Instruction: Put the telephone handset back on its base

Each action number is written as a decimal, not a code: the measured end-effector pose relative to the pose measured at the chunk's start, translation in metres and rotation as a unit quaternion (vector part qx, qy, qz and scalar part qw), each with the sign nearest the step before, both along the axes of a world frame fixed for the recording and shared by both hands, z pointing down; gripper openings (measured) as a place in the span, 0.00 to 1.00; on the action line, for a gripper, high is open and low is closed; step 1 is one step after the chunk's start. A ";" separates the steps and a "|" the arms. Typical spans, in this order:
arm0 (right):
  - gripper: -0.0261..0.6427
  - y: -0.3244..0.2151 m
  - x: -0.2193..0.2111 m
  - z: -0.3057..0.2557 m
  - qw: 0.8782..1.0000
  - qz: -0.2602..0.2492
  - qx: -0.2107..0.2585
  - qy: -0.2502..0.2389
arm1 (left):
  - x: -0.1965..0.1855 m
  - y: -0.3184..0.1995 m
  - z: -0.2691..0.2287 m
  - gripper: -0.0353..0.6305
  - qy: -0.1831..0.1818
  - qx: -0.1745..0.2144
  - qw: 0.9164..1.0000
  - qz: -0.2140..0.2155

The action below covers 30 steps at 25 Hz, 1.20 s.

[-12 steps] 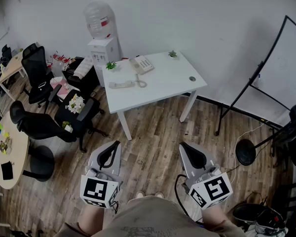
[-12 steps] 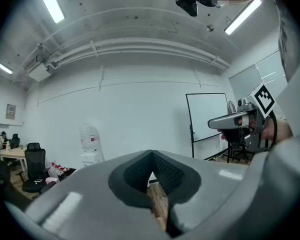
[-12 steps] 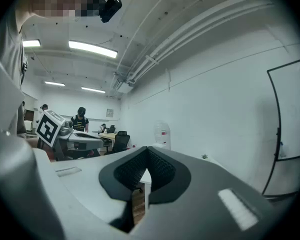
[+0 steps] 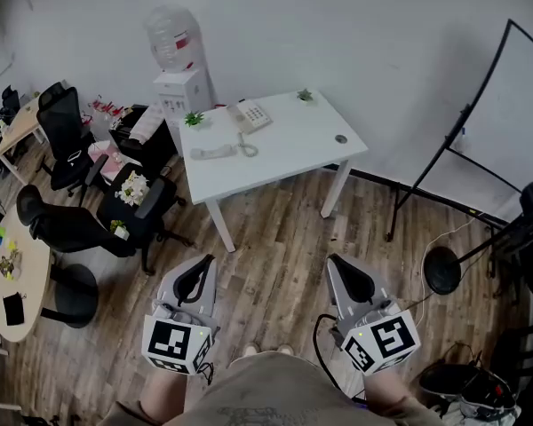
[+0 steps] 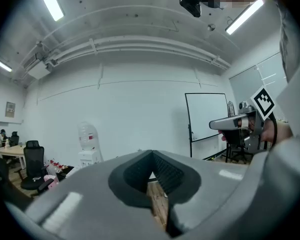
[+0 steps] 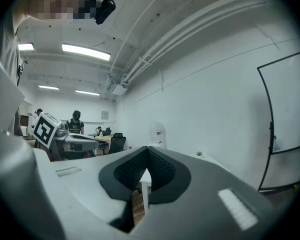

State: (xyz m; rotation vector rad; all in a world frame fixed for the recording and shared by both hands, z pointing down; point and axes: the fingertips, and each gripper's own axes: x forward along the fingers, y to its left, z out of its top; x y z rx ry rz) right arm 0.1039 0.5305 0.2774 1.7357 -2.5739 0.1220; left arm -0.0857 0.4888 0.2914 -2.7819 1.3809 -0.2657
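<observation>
My left gripper (image 4: 204, 263) and right gripper (image 4: 336, 264) jaws are clenched and empty, well apart from the worktop (image 4: 293, 145); I should approach, open, grip the handset (image 4: 215, 153) mid-body, then seat it on the base (image 4: 250, 114).

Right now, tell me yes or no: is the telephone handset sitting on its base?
No, the handset lies flat on the white table, off the base and nearer the table's front edge.

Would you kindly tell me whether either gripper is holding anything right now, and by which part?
Nothing is held. The left gripper and right gripper are both shut on nothing; the handset lies on the white table, beside its base.
</observation>
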 end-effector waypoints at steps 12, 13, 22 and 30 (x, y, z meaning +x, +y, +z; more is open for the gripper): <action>0.08 0.007 0.035 0.015 1.000 -0.002 -0.011 0.002 | 0.053 0.019 -0.016 0.51 0.014 0.041 0.999 0.027; 0.08 0.008 0.038 0.017 1.000 -0.004 -0.012 0.001 | 0.056 0.020 -0.014 0.51 0.007 0.043 0.999 0.026; 0.08 0.012 0.049 0.039 0.999 -0.024 -0.031 0.000 | 0.054 0.020 0.005 0.51 -0.002 0.023 1.000 -0.008; 0.08 -0.017 0.054 0.050 0.999 -0.022 -0.038 0.003 | 0.047 -0.015 0.019 0.52 -0.013 0.020 1.000 -0.015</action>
